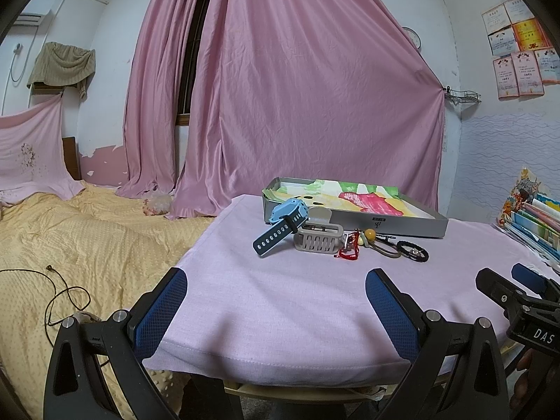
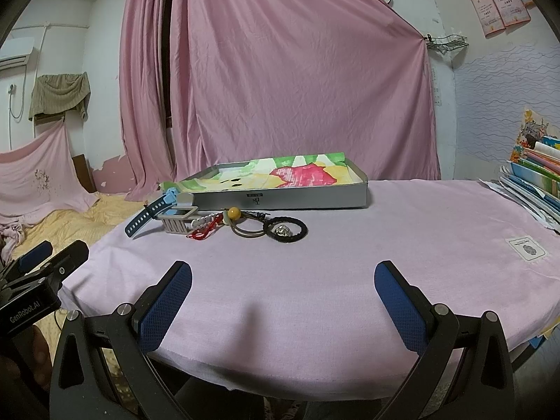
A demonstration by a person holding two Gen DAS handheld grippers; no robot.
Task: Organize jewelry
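The left gripper [image 1: 276,301] hangs over the near edge of the bench [image 1: 280,315], and its blue fingers [image 1: 162,311] are wide apart with nothing between them. The right gripper [image 2: 283,297] does the same at the bench's near side, fingers [image 2: 402,311] wide apart and empty too. In the left wrist view the right gripper shows at 3 o'clock; in the right wrist view the left gripper shows at 9 o'clock.

The bench has a pink cloth [image 2: 350,262] on it. The jewelry sits in a little bunch at 12 o'clock from both grippers, well apart from the fingers. A blue watch [image 1: 280,227] leans on a beige hair clip [image 1: 318,238]. Just beside the clip at 3 o'clock lies a red string bracelet [image 1: 349,251], then a hair tie with an orange bead [image 2: 233,213], then a black hair tie [image 2: 288,232] with a shiny charm in its ring.

Behind the bunch stands a flat grey tray [image 2: 308,199] lined with bright painted paper [image 2: 280,171]. The watch touches its front left corner. None of the jewelry is in the tray.

A stack of books [image 2: 535,178] sits at 2 o'clock. A yellow bed [image 1: 87,238] lies at 9 o'clock, and a pink curtain [image 1: 297,87] hangs behind.
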